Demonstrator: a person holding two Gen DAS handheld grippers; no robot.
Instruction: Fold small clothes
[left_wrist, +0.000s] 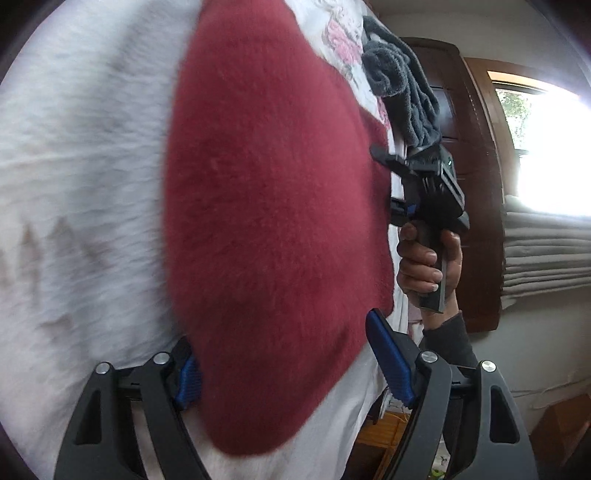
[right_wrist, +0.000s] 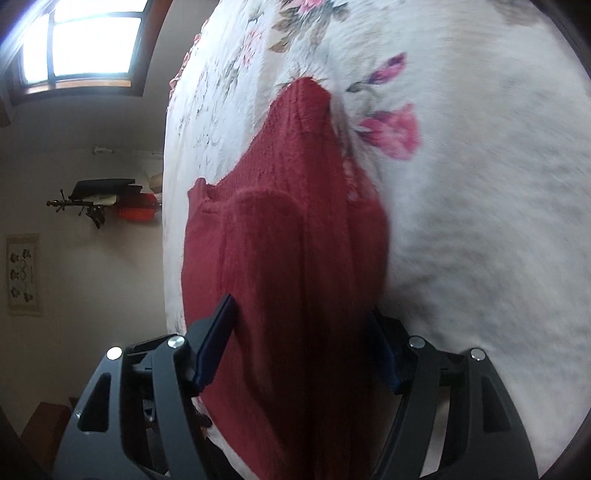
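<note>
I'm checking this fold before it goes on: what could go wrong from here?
1. Both the left gripper and the right gripper have wide-open jaws around the red knit; closing here may grab a thick bunch and crease the fold.
2. The knit lies on the floral sheet; a deep pinch could catch the sheet too.
3. The grey cloth lies beside the right gripper and could be dragged along.
</note>
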